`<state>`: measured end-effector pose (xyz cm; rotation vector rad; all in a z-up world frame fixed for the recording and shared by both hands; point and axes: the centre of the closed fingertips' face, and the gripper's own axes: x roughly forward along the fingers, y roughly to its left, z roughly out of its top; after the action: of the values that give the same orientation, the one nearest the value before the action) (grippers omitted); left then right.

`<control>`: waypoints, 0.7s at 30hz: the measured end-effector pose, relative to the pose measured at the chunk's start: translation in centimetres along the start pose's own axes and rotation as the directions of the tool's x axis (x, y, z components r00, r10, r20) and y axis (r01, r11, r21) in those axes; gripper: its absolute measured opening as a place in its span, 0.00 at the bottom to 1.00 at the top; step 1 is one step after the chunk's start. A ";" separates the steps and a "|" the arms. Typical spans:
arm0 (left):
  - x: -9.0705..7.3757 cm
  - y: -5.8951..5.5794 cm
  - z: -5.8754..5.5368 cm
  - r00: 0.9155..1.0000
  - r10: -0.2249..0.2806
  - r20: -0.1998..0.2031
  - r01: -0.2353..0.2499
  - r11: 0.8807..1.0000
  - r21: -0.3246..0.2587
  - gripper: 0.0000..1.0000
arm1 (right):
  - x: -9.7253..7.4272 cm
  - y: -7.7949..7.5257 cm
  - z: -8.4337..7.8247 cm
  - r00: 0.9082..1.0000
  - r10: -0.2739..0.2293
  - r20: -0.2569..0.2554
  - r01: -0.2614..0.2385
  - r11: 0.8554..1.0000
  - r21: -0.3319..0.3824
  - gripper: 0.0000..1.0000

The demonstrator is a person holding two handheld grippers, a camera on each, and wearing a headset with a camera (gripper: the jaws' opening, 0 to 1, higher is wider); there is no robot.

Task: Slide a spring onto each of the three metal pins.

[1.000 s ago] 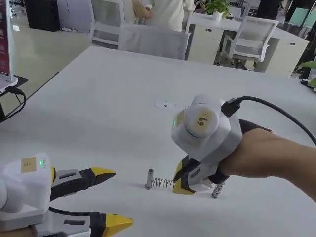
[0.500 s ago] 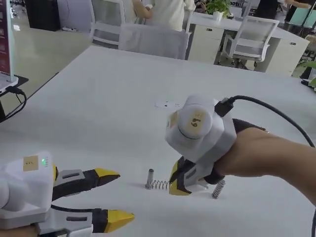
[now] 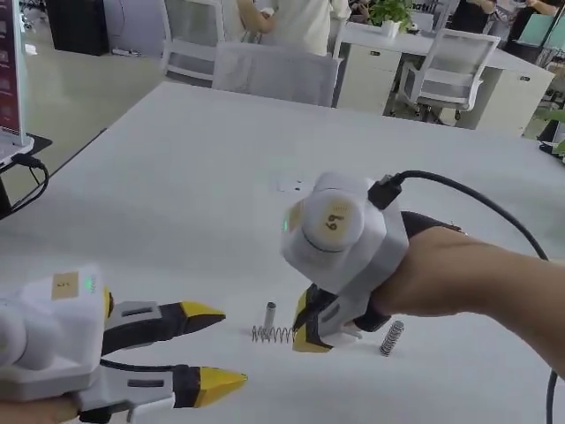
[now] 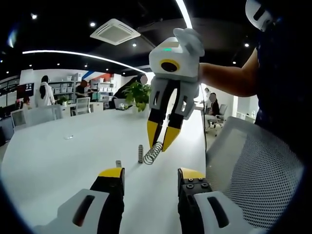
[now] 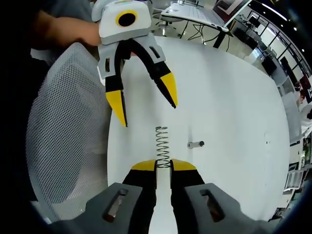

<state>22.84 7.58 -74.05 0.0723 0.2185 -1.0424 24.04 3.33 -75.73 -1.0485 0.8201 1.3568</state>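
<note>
One thin wire spring [image 3: 272, 334] is pinched at one end by the right gripper [image 3: 309, 338], whose yellow tips are closed on it. The spring lies nearly flat, low over the white surface [image 3: 177, 177]. Its long way runs left from the gripper. Its free end is just beside the foot of a short grey pin [image 3: 270, 315], which stands upright. The spring is silver, with loose, even coils. Another spring [image 3: 391, 337] stands on the other side of the right gripper. The left gripper [image 3: 225, 346] is spread wide with nothing in it, near the pin but apart from it. Lots of bare surface lies beyond the pin. A mesh chair [image 5: 68, 136] sits by the near edge.
</note>
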 end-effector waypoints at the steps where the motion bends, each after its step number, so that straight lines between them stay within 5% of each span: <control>1: 0.0 0.0 0.1 1.000 -0.001 0.002 0.001 1.000 0.001 0.37 | 0.0 0.0 0.1 1.000 0.002 0.000 -0.002 1.000 -0.002 0.07; 21: 0.6 -0.5 0.1 0.999 -0.031 -0.007 0.031 0.999 0.011 0.26 | 0.5 0.5 1.2 1.000 0.023 -0.006 -0.023 0.999 -0.045 0.07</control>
<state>22.66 6.79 -74.06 0.0825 0.2212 -1.0747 23.43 4.53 -75.81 -1.0810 0.8107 1.3978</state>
